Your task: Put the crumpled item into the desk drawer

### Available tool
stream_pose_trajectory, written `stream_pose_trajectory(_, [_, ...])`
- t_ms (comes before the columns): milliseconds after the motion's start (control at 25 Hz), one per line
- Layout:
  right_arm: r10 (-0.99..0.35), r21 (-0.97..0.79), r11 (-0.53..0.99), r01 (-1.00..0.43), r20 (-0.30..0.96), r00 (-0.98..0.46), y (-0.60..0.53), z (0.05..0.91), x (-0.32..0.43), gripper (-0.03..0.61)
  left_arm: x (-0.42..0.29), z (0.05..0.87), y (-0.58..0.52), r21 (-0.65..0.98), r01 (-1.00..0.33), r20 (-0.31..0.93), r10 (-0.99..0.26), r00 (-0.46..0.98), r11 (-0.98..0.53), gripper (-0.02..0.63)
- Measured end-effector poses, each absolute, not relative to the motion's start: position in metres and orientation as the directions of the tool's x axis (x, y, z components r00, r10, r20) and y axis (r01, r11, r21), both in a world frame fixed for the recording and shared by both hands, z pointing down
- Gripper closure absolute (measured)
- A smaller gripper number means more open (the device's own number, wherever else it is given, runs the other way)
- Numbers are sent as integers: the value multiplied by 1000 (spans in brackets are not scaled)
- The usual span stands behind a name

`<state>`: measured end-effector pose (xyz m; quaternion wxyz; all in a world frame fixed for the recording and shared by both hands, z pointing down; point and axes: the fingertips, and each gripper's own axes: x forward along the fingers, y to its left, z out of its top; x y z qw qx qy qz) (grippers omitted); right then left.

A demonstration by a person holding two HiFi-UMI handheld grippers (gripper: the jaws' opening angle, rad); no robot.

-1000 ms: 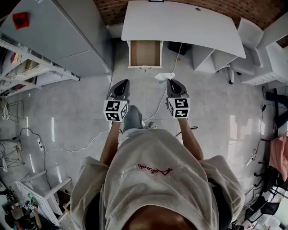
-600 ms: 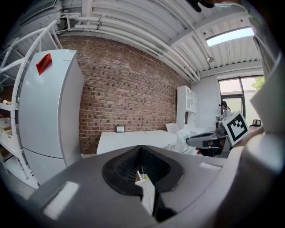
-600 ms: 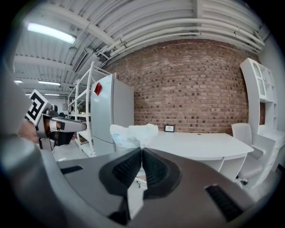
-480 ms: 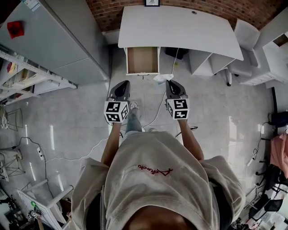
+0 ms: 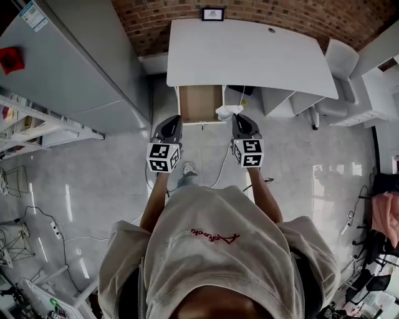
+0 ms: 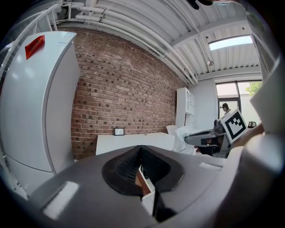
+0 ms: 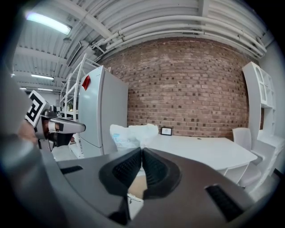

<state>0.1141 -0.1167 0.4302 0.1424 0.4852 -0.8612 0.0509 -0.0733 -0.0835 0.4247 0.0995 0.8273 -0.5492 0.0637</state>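
Note:
A white desk (image 5: 249, 56) stands against the brick wall, and its brown drawer (image 5: 201, 103) is pulled out toward me. My right gripper (image 5: 237, 117) is shut on the crumpled white item (image 5: 228, 111), which hangs by the drawer's front right corner. In the right gripper view the crumpled item (image 7: 131, 133) bulges above the shut right gripper (image 7: 141, 151), with the drawer (image 7: 137, 187) glimpsed below. My left gripper (image 5: 174, 119) sits at the drawer's front left corner. In its own view the left gripper (image 6: 140, 149) has its jaws together with nothing between them, and the crumpled item (image 6: 182, 136) shows to the right.
A tall grey cabinet (image 5: 81, 56) and a white shelving rack (image 5: 37, 118) stand to the left. A white chair (image 5: 341, 57) and a white unit (image 5: 282, 99) sit by the desk's right end. A cable (image 5: 219, 163) trails across the floor. A small frame (image 5: 212, 14) leans on the brick wall.
I have stepped toward the desk and both grippers moved forward together. The crumpled item went from short of the drawer to its front right corner. Both jaws stayed shut.

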Motion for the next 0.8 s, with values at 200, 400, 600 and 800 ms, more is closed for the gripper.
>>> stream_pose_trajectory(200, [-831,64,510,-858,294,-472,-158,420,83,565,-104,415,-131,104,-912,197,-891,409,-396,604])
stream_pose_trajectory(400, [-841,74,493,-867,295,-453,-189,417,60,565,-129,418,-167,123,-906,196,-885,423,-406,604])
stream_pose_trajectory(600, [-857,76,462,-883,296,-423,-210,418,51,565,-140,423,-192,129,-891,204,-867,454,-436,604])
stream_pose_trajectory(800, [-868,60,436,-898,290,-402,-222,419,47,565,-142,435,-206,115,-872,242,-838,490,-476,604])
